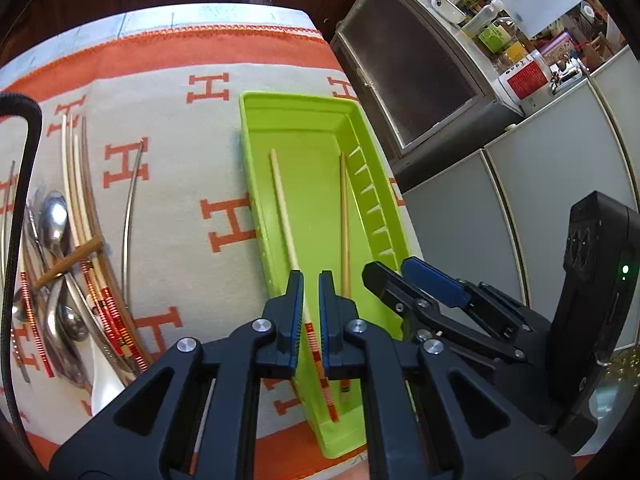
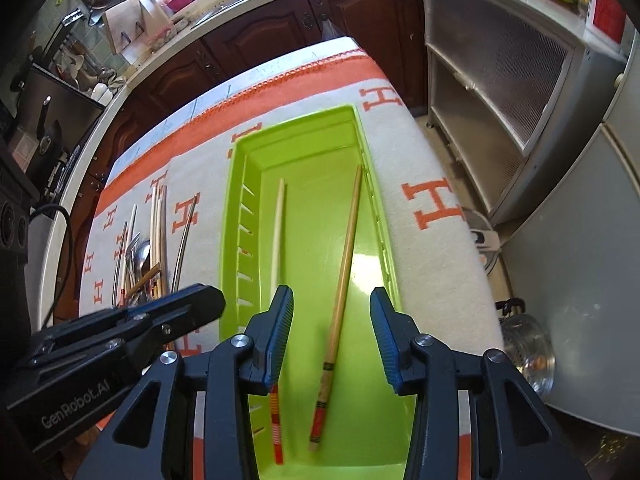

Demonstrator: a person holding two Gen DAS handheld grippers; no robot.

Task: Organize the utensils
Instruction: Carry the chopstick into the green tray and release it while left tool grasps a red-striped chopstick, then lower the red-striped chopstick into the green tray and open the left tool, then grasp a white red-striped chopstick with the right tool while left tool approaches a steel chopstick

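Note:
A lime green tray (image 1: 256, 152) (image 2: 236, 208) lies on the cloth-covered table. In it lie a pale chopstick (image 1: 282, 204) (image 2: 278, 232) and a wooden chopstick (image 1: 343, 216) (image 2: 346, 252), both with red-banded ends. My left gripper (image 1: 311, 280) hovers over the tray's near end, jaws narrowly apart around the pale chopstick, not clamping it. My right gripper (image 2: 331, 298) is open and empty above the wooden chopstick; it also shows in the left wrist view (image 1: 394, 270). A pile of spoons and chopsticks (image 1: 68, 264) (image 2: 140, 256) lies left of the tray.
The white cloth with orange H marks (image 1: 168, 184) (image 2: 432, 216) covers the table. A curved metal rod (image 1: 130, 220) lies between pile and tray. Grey cabinets (image 1: 540, 184) and a shelf unit (image 2: 492, 80) stand right of the table edge. A steel pot (image 2: 528, 356) sits on the floor.

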